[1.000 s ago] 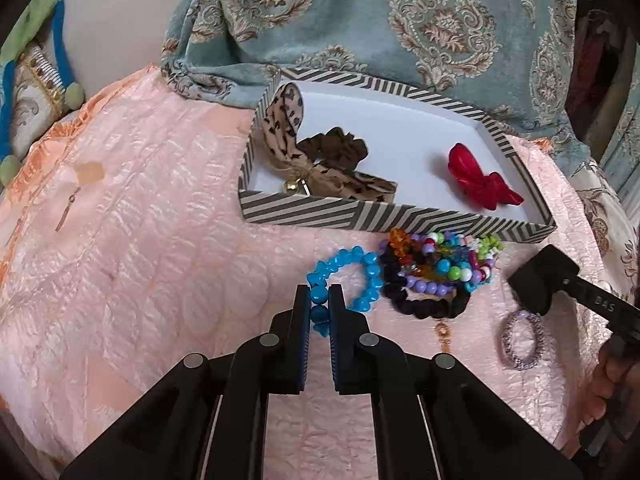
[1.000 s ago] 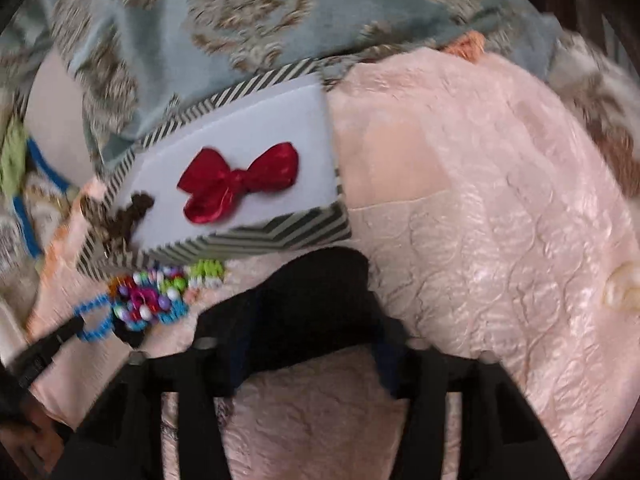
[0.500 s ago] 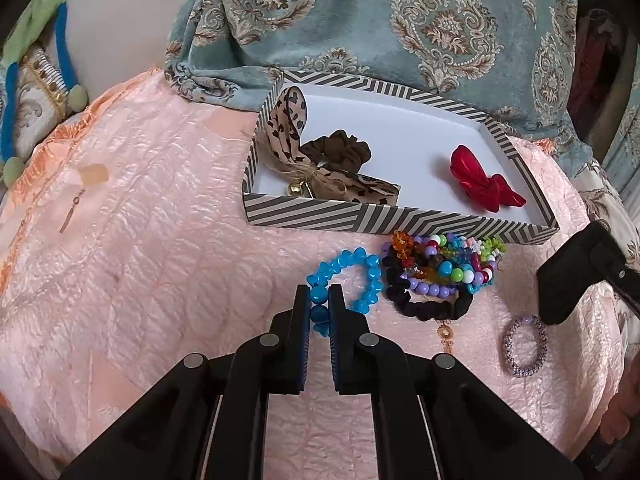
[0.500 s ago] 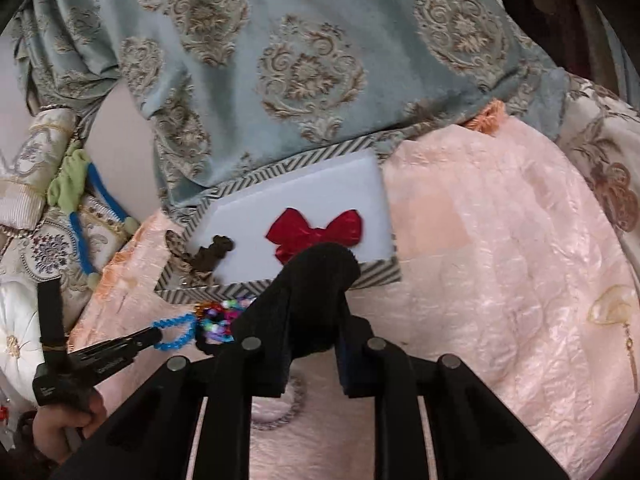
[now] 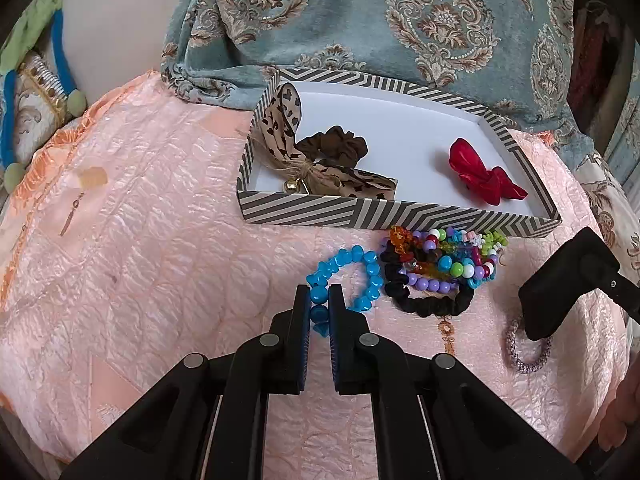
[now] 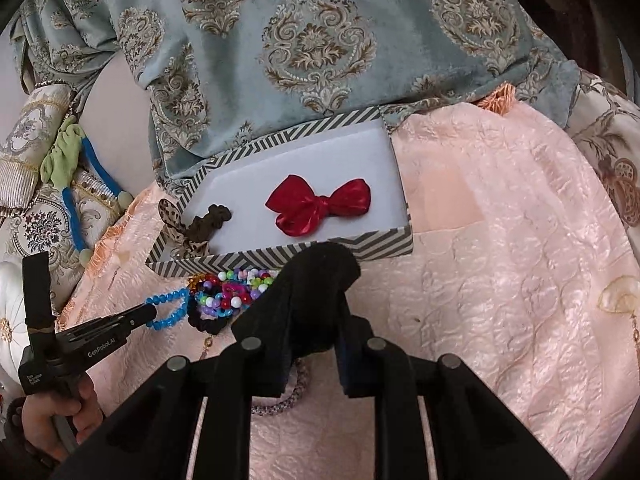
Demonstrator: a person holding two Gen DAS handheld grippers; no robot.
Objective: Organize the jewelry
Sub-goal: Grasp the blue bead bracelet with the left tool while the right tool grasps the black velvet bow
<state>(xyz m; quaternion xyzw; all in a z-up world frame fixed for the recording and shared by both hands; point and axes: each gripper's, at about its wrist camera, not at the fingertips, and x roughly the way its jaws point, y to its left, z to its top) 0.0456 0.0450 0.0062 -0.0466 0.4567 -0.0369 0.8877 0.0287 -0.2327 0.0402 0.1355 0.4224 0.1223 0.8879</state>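
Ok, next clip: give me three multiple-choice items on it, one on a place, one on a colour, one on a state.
1. The red bow lies: A in the box; B beside it; C under it.
2. The scrunchie in the box is: A white; B brown; C green.
3. The left tool is: A wide open; B shut on nothing; C shut on the blue bracelet.
Key: 1 A, it rests on the box's white floor; 2 B, it shows dark brown beside the leopard bow; 3 C, the tool's pads pinch blue beads.
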